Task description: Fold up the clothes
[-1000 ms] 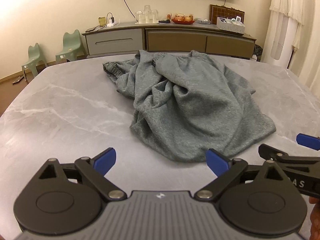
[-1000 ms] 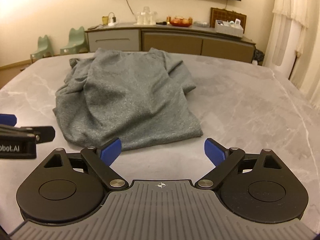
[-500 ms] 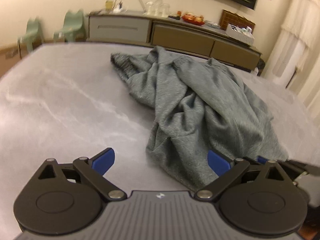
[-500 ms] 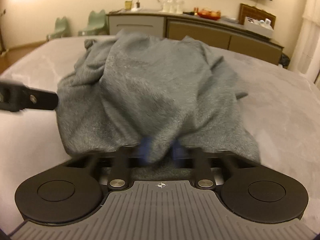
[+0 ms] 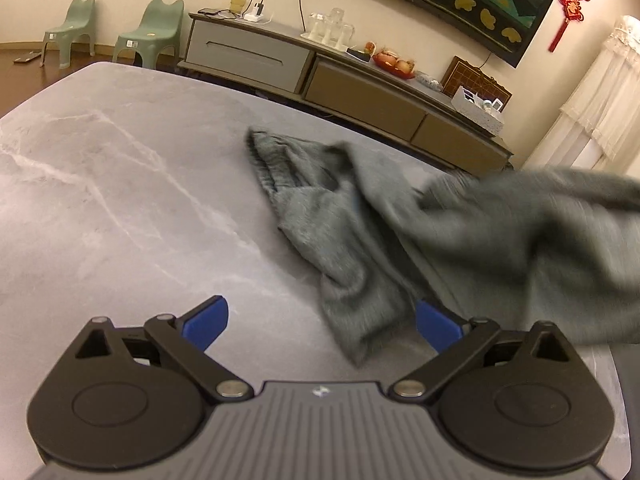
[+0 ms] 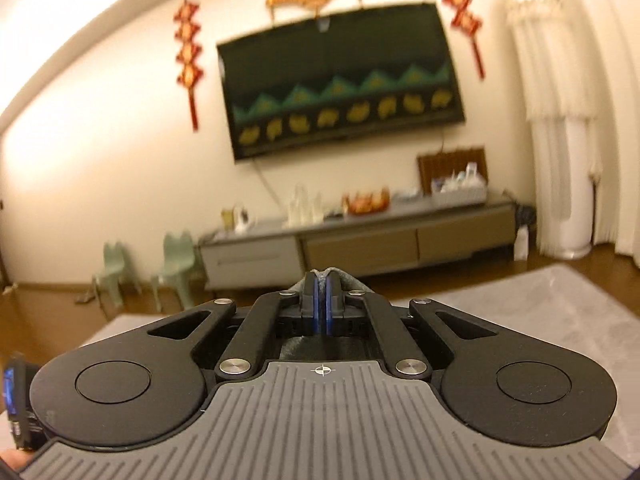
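A grey garment [image 5: 360,232] lies crumpled on the marble table [image 5: 120,184]; its right part is lifted off the table and blurred at the right of the left wrist view. My left gripper [image 5: 320,320] is open, low over the table, with a hanging fold of the cloth between its blue fingertips [image 5: 206,320]. My right gripper [image 6: 321,304] is shut on a small fold of the grey garment [image 6: 332,271] that peeks above its pads, and it points up toward the wall.
A long sideboard [image 5: 320,76] with glasses, fruit and a basket stands beyond the table. Two green chairs [image 5: 148,28] stand at the far left. A wall screen [image 6: 340,84] and red hangings face the right gripper. A white curtain [image 6: 560,120] hangs at the right.
My right gripper closed on the garment's near edge and lifted it, tilting up to face the wall. The cloth's right side rose off the table. My left gripper moved closer to the cloth.
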Motion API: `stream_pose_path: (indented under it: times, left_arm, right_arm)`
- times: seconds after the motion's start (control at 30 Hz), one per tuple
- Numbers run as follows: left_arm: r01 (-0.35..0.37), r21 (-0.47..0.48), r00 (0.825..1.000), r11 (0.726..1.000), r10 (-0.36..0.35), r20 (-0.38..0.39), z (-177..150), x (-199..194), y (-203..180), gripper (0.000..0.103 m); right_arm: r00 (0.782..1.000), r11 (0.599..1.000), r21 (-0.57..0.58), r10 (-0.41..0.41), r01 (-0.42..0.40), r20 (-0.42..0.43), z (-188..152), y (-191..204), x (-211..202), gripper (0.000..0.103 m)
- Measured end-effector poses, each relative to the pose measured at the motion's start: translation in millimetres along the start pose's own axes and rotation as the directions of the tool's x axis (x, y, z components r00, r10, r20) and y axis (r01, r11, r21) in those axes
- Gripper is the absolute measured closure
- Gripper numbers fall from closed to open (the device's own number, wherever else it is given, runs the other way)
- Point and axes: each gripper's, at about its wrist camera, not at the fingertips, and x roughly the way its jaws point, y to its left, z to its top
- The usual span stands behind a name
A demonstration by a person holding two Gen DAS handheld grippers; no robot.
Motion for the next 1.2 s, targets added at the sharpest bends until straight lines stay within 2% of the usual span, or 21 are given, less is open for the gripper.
stream_pose_path:
  times: [0.03, 0.1, 0.13, 0.2, 0.23, 0.27, 0.3, 0.4, 0.43, 0.53, 0.6, 0.67, 0.7, 0.73, 0.77, 0.8, 0.83, 0.97, 1.03, 1.1, 1.2]
  left_arm:
    - [0.001, -0.003, 1.000, 1.000, -0.001, -0.002, 0.6, 0.5, 1.1, 0.000]
    - [0.003, -0.006, 1.000, 1.000, -0.003, -0.008, -0.1, 1.4, 1.8, 0.000]
    - [0.003, -0.007, 1.000, 1.000, -0.003, -0.011, -0.4, 1.9, 2.2, 0.000]
    - [0.001, -0.001, 1.000, 1.000, -0.001, -0.017, -1.5, 3.0, 2.8, 0.000]
    - [-0.004, 0.004, 1.000, 1.000, 0.004, -0.021, -3.0, 3.6, 3.1, 0.000]
    - [-0.008, 0.008, 1.000, 1.000, 0.008, -0.024, -4.4, 4.2, 3.5, 0.000]
    - [-0.010, 0.009, 1.000, 1.000, 0.010, -0.028, -5.3, 4.8, 4.1, 0.000]
    - [-0.014, 0.008, 0.999, 1.000, 0.014, -0.040, -6.8, 7.5, 5.2, 0.000]
    - [-0.015, 0.008, 0.999, 1.000, 0.016, -0.044, -7.1, 8.5, 5.5, 0.000]
    - [-0.016, 0.014, 0.998, 1.000, 0.017, -0.052, -8.0, 11.3, 3.6, 0.000]
    - [-0.026, 0.031, 0.998, 0.999, 0.028, -0.054, -9.5, 13.7, 1.0, 0.000]
    - [-0.045, 0.049, 0.997, 0.998, 0.048, -0.052, -10.9, 16.0, -1.5, 0.000]
    - [-0.051, 0.055, 0.997, 0.997, 0.054, -0.053, -11.2, 17.2, -2.2, 0.000]
    - [-0.053, 0.056, 0.997, 0.997, 0.057, -0.056, -11.2, 18.0, -2.2, 0.000]
    - [-0.053, 0.051, 0.997, 0.997, 0.055, -0.057, -10.9, 18.2, -1.3, 0.000]
    - [-0.050, 0.046, 0.997, 0.998, 0.053, -0.059, -10.7, 18.0, -0.4, 0.000]
    - [-0.045, 0.039, 0.997, 0.998, 0.047, -0.059, -10.3, 17.0, 0.6, 0.000]
    - [-0.018, 0.030, 0.998, 0.999, 0.020, -0.054, -9.4, 12.0, 0.1, 0.000]
    - [-0.002, 0.047, 0.999, 0.999, 0.004, -0.052, -11.6, 12.1, -4.0, 0.000]
    - [0.007, 0.071, 0.998, 0.997, -0.002, -0.063, -16.8, 17.1, -10.5, 0.000]
    - [0.008, 0.109, 0.997, 0.994, 0.001, -0.081, -27.4, 26.4, -20.5, 0.000]
  right_arm:
    - [1.000, 1.000, -0.019, -0.014, 0.014, -0.014, -6.8, 0.3, -3.9, 0.101]
    - [0.992, 0.997, -0.073, -0.048, 0.040, -0.114, -36.1, 1.3, 2.9, 0.100]
    - [0.980, 0.995, -0.090, -0.054, 0.038, -0.191, -54.1, 1.6, 10.6, 0.089]
    - [0.931, 0.995, -0.103, -0.045, 0.007, -0.361, -93.8, 2.0, 28.9, 0.075]
    - [0.912, 0.994, -0.106, -0.041, -0.003, -0.407, -107.8, 1.8, 33.8, 0.063]
    - [0.911, 0.994, -0.106, -0.044, 0.001, -0.411, -113.6, 1.0, 34.5, 0.058]
    - [0.914, 0.994, -0.105, -0.051, 0.009, -0.402, -116.9, 0.0, 34.1, 0.048]
    - [0.941, 0.997, -0.066, -0.057, 0.037, -0.333, -99.0, -5.1, 40.0, 0.017]
    - [0.948, 0.997, -0.059, -0.063, 0.047, -0.311, -92.5, -5.2, 45.9, 0.011]
    - [0.956, 0.996, -0.075, -0.075, 0.056, -0.285, -77.2, -1.1, 72.4, 0.008]
    - [0.942, 0.992, -0.120, -0.083, 0.046, -0.325, -77.6, 4.8, 108.4, 0.007]
    - [0.914, 0.982, -0.185, -0.101, 0.029, -0.394, -88.2, 11.6, 150.1, 0.009]
    - [0.890, 0.977, -0.214, -0.101, 0.004, -0.445, -96.0, 13.5, 167.5, 0.025]
    - [0.861, 0.971, -0.237, -0.096, -0.029, -0.500, -103.8, 15.2, 183.1, 0.070]
    - [0.840, 0.969, -0.243, -0.088, -0.053, -0.535, -108.1, 14.0, 192.4, 0.091]
    - [0.824, 0.968, -0.241, -0.079, -0.071, -0.561, -110.7, 11.4, 198.9, 0.092]
    - [0.835, 0.966, -0.250, -0.086, -0.063, -0.544, -104.9, 8.8, 195.6, 0.095]
    - [0.944, 0.974, -0.215, -0.137, 0.072, -0.301, -45.2, -18.5, 137.0, 0.098]
    - [0.960, 0.966, -0.169, -0.224, 0.196, -0.166, -16.6, -44.4, 100.1, 0.100]
    - [0.935, 0.939, -0.123, -0.334, 0.320, -0.121, -7.8, -76.7, 83.8, 0.100]
    - [0.861, 0.888, -0.114, -0.459, 0.445, -0.219, -37.3, -120.4, 91.3, 0.098]
